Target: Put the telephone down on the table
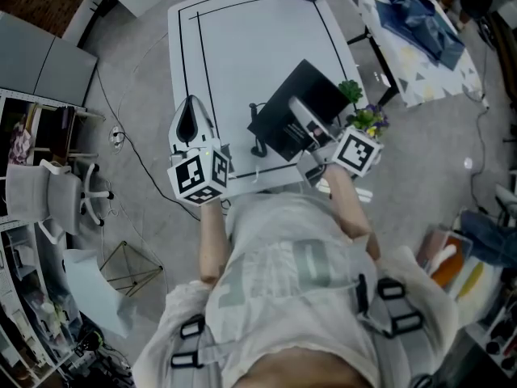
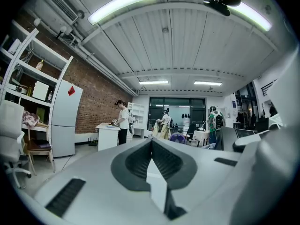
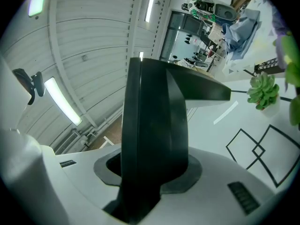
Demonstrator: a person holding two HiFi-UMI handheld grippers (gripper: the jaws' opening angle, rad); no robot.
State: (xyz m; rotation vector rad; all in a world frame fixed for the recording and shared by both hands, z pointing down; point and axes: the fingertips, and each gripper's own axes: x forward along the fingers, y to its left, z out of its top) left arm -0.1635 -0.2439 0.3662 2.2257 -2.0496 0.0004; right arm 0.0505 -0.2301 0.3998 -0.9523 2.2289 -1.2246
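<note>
The telephone (image 1: 295,107) is a flat black unit, tilted over the near right part of the white table (image 1: 242,47). A black cord end (image 1: 258,140) hangs at its left. My right gripper (image 1: 313,136) is shut on the telephone's near edge. In the right gripper view the black body (image 3: 154,125) fills the space between the jaws and hides their tips. My left gripper (image 1: 192,126) hovers at the table's near left corner. Its jaws (image 2: 151,142) meet with nothing between them. I cannot tell whether the telephone touches the table.
Black tape lines frame the table top. A small potted plant (image 1: 365,118) stands at the table's right edge, close to my right gripper, and also shows in the right gripper view (image 3: 263,90). A second table with blue cloth (image 1: 420,31) is at the far right. A white chair (image 1: 56,196) stands at the left.
</note>
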